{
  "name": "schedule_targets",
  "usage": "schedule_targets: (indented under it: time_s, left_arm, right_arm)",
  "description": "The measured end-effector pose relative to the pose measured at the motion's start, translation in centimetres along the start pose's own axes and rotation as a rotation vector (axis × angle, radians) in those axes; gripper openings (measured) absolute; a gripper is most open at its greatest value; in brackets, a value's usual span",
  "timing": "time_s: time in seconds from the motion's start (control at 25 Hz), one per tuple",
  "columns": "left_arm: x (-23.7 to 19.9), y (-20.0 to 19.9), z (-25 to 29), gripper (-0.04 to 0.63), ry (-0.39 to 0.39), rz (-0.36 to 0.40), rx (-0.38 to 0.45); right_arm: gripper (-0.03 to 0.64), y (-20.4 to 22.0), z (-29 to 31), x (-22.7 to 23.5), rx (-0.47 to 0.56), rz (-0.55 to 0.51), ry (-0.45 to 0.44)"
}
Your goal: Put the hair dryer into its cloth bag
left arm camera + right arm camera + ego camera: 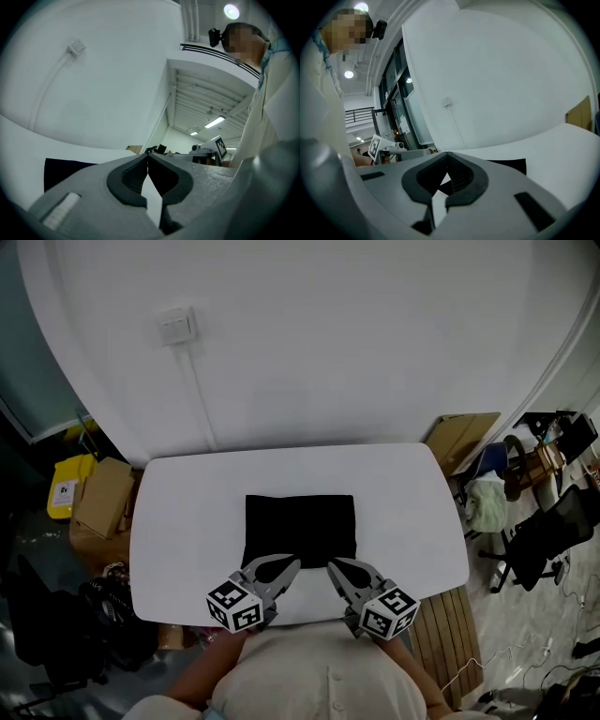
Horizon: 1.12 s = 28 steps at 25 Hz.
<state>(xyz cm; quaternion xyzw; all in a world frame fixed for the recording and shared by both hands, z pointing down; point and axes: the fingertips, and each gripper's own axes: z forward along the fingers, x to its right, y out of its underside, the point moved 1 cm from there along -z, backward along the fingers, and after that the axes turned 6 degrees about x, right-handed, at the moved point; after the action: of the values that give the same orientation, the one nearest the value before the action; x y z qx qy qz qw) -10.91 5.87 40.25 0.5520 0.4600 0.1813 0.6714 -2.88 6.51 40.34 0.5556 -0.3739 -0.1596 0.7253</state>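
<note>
Left grey two-jaw gripper [294, 564]: jaws pressed together, nothing between them. Right grey two-jaw gripper [331, 564]: same story, tips closed and empty. The two sit side by side, close to the person's body, tips angled toward each other at the near edge of the flat black rectangular cloth bag [300, 529]. That bag lies spread out in the middle of the white rounded table [187, 512]. Beyond it, a white wall switch [176, 325]; brown cardboard boxes [98, 507] stand at the table's left.

black cloth bag [300, 531] flat, rectangular; centre of white table [187, 512]
</note>
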Motion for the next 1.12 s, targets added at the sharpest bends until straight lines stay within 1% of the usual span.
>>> schedule_targets:
  time_s: [0.2, 0.44, 0.88, 1.12]
  left_arm:
    - [0.2, 0.1, 0.0, 0.011, 0.034, 0.006, -0.006]
    - [0.1, 0.5, -0.9, 0.011, 0.055, -0.013, -0.011]
    - [-1.8, 0.2, -2.3, 0.011, 0.038, -0.043, 0.036]
    - [-3.0, 0.3, -2.9, 0.011, 0.030, -0.063, 0.046]
  right_arm:
    - [0.017, -0.2, 0.2, -0.5, -0.003, -0.021, -0.004]
    - [0.015, 0.1, 0.8, -1.0, -0.029, -0.046, -0.006]
    - [0.015, 0.7, 3.0, -1.5, -0.104, -0.077, -0.034]
    - [0.015, 1.5, 3.8, -1.7, -0.131, -0.069, -0.041]
